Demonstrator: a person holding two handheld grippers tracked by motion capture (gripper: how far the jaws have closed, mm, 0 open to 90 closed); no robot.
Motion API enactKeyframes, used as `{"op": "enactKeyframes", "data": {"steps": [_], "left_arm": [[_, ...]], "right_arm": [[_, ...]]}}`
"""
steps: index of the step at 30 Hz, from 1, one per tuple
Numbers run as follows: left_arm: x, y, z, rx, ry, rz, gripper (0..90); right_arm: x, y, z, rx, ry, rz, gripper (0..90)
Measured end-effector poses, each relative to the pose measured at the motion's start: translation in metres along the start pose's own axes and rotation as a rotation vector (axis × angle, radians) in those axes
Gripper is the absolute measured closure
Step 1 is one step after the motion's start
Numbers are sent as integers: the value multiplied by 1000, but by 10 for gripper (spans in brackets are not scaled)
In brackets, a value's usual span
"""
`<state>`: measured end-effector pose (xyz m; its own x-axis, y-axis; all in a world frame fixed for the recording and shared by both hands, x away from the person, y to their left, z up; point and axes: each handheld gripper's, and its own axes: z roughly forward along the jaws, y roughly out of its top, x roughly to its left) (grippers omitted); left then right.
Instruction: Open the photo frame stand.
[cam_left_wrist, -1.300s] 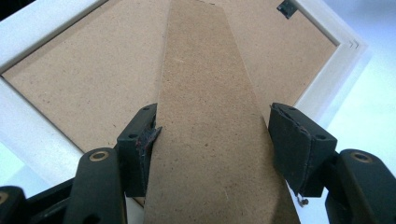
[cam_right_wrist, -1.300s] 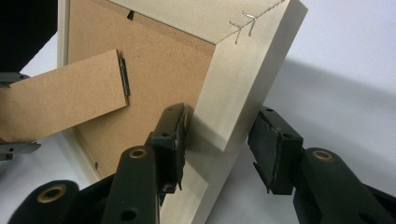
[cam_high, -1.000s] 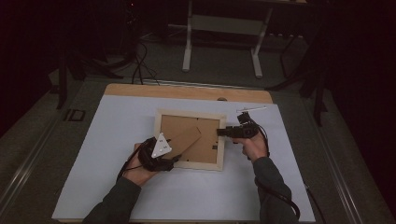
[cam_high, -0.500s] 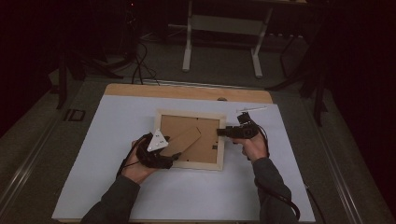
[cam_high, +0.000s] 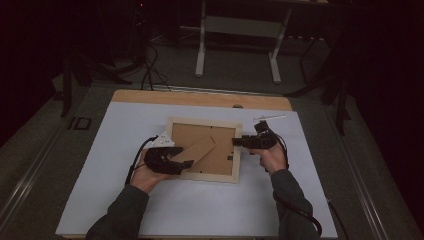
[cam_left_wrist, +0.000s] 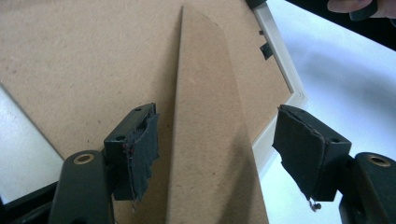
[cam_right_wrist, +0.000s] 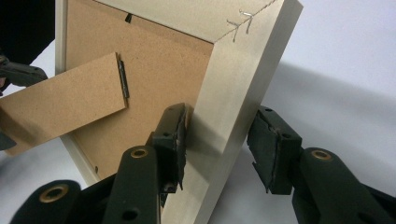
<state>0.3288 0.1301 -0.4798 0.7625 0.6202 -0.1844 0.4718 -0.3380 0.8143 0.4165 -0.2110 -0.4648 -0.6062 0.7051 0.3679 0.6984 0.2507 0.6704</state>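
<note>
Your left gripper (cam_high: 176, 157) had just been opening; its jaws stood wide on either side of the stand flap (cam_left_wrist: 205, 135) without pressing it. Your right gripper (cam_right_wrist: 219, 149) straddled the right rail of the picture frame (cam_high: 204, 148): one pad touched it, the other stood clear. The frame lay back-up at the middle of the white table (cam_high: 125, 120).
</note>
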Motion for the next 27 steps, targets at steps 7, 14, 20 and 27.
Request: {"op": "enactKeyframes", "data": {"steps": [7,14,20,27], "left_arm": [[7,-1,4,34,-74,-56,308],[5,-2,10,84,-105,-55,344],[3,-2,12,114,-113,-42,440],[1,-2,12,131,-80,-19,497]], "right_arm": [[1,0,-1,-2,-3,-2,567],[2,0,-2,-3,-3,-9,567],[3,-1,-3,-9,-1,-15,568],[4,-1,-4,-15,-2,-21,569]]}}
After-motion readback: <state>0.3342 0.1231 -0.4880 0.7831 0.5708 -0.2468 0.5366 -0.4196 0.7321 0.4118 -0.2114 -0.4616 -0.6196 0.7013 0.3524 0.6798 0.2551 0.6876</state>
